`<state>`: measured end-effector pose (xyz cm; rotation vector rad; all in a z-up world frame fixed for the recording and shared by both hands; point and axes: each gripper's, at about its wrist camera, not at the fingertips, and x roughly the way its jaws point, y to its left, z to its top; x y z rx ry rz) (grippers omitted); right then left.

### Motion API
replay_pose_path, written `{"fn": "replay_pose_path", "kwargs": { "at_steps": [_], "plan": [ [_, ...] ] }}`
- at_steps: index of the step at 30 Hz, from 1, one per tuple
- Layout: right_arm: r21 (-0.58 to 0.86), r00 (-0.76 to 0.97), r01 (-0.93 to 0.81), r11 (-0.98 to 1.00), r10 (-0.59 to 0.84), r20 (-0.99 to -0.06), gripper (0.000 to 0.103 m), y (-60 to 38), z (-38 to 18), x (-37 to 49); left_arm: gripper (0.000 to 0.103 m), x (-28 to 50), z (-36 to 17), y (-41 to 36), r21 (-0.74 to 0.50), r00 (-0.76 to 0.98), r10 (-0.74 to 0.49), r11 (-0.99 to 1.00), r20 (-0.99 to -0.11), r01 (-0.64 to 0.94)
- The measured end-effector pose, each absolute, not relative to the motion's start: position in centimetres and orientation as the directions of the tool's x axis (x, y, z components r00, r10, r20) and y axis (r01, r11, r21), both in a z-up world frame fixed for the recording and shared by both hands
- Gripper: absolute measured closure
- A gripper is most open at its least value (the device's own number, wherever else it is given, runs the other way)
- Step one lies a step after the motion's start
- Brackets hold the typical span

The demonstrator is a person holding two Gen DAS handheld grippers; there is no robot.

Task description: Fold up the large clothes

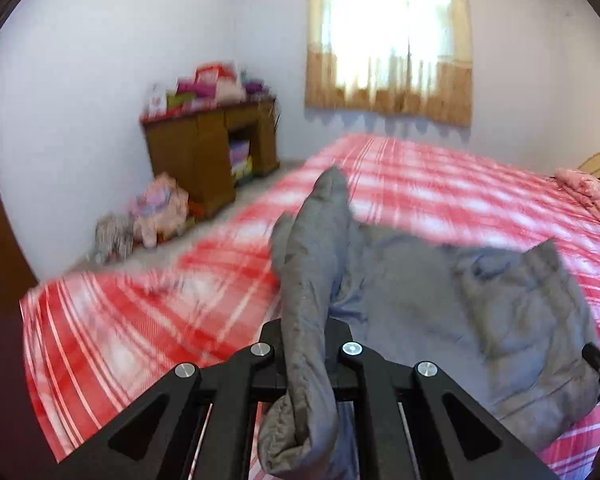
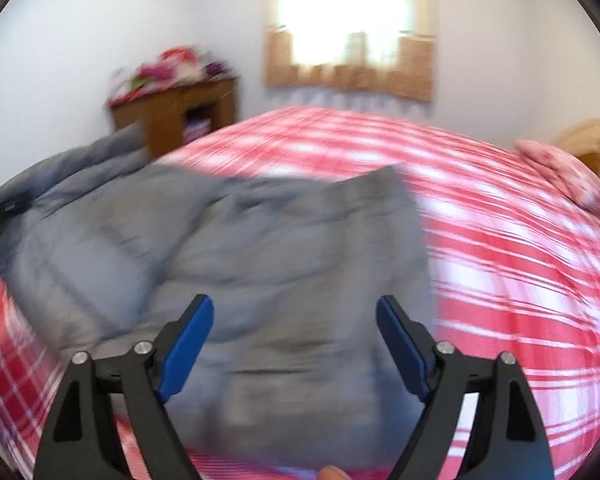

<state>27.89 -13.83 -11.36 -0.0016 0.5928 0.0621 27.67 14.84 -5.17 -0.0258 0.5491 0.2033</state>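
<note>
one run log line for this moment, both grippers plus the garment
left gripper: shut on grey garment edge | right gripper: open, nothing held | garment: partly lifted over red plaid bedspread

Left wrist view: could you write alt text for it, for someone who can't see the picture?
A black gripper, shut on a bunched strip of a grey garment, lifts it off a bed with a red and white plaid cover. Behind stand a wooden desk piled with colourful things and a bright curtained window. The picture is motion-blurred.
</note>
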Motion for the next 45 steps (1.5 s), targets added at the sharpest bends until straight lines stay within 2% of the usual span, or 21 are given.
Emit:
{"fn": "replay_pose_path", "kwargs": {
  "at_steps": [5, 9, 13, 18, 22, 26, 28, 29, 30, 31, 32, 33, 36, 39, 43, 45],
  "plan": [
    [0.078, 0.800, 0.155, 0.985, -0.079, -0.595, 0.012, -23.6, -12.8, 27.8, 0.097, 27.8, -0.6, 6.3, 0.122, 0.900, 0.104, 0.991, -0.422, -0.057],
    [0.116, 0.769, 0.237, 0.965, -0.113, -0.629, 0.012, -28.2, -14.4, 27.2, 0.097, 27.9, 0.1, -2.3, 0.212, 0.922, 0.000, 0.973, -0.386, 0.089],
    [0.127, 0.740, 0.292, 0.948, -0.141, -0.657, 0.012, -30.9, -15.6, 26.3, 0.097, 28.6, -2.8, -11.4, 0.320, 0.909, -0.088, 0.919, -0.407, 0.232],
    [0.140, 0.716, 0.345, 0.928, -0.164, -0.679, 0.012, -33.0, -17.2, 24.6, 0.097, 28.6, -10.5, -20.6, 0.496, 0.873, -0.118, 0.783, -0.474, 0.375],
    [0.202, 0.720, 0.348, 0.916, -0.123, -0.683, 0.012, -34.4, -17.8, 23.9, 0.097, 26.9, -14.6, -23.8, 0.591, 0.868, -0.130, 0.683, -0.480, 0.429],
    [0.181, 0.711, 0.339, 0.923, -0.125, -0.692, 0.010, -34.2, -17.9, 24.3, 0.092, 26.1, -13.4, -23.9, 0.615, 0.876, -0.117, 0.669, -0.468, 0.418],
    [0.171, 0.706, 0.339, 0.925, -0.129, -0.697, 0.010, -34.0, -17.9, 24.5, 0.086, 25.2, -11.4, -23.7, 0.624, 0.891, -0.122, 0.672, -0.437, 0.398],
    [0.168, 0.703, 0.339, 0.925, -0.131, -0.699, 0.010, -34.1, -17.9, 24.6, 0.076, 24.8, -10.3, -23.7, 0.622, 0.896, -0.130, 0.677, -0.424, 0.392],
    [0.165, 0.701, 0.340, 0.926, -0.132, -0.701, 0.010, -34.2, -17.8, 24.8, 0.052, 24.0, -9.1, -23.4, 0.616, 0.902, -0.148, 0.684, -0.407, 0.390],
    [0.160, 0.698, 0.343, 0.926, -0.136, -0.703, 0.011, -34.3, -17.8, 24.9, 0.038, 23.2, -7.6, -23.0, 0.605, 0.908, -0.176, 0.695, -0.381, 0.389],
    [0.150, 0.693, 0.347, 0.926, -0.145, -0.707, 0.012, -34.4, -17.6, 25.0, 0.016, 22.5, -6.4, -22.5, 0.591, 0.915, -0.200, 0.710, -0.352, 0.382],
    [0.133, 0.688, 0.350, 0.927, -0.158, -0.709, 0.012, -34.4, -17.3, 25.1, 0.008, 22.0, -5.2, -22.0, 0.576, 0.918, -0.222, 0.723, -0.327, 0.381],
    [0.114, 0.695, 0.349, 0.930, -0.175, -0.698, 0.012, -34.4, -15.8, 25.2, 0.007, 21.8, -2.4, -19.6, 0.529, 0.920, -0.239, 0.761, -0.310, 0.376],
    [0.134, 0.733, 0.307, 0.942, -0.144, -0.665, 0.013, -33.7, -12.2, 26.0, 0.007, 25.8, -1.5, -15.2, 0.451, 0.928, -0.117, 0.848, -0.354, 0.279],
    [0.117, 0.786, 0.187, 0.975, -0.077, -0.613, 0.013, -30.2, -6.3, 28.4, 0.007, 34.6, -3.2, -5.2, 0.294, 0.858, 0.156, 0.956, -0.489, -0.006],
    [0.127, 0.791, 0.129, 0.983, -0.025, -0.612, 0.013, -28.0, -4.3, 30.2, 0.007, 38.2, -4.8, -0.6, 0.209, 0.786, 0.217, 0.971, -0.579, -0.114]
  ]
}}
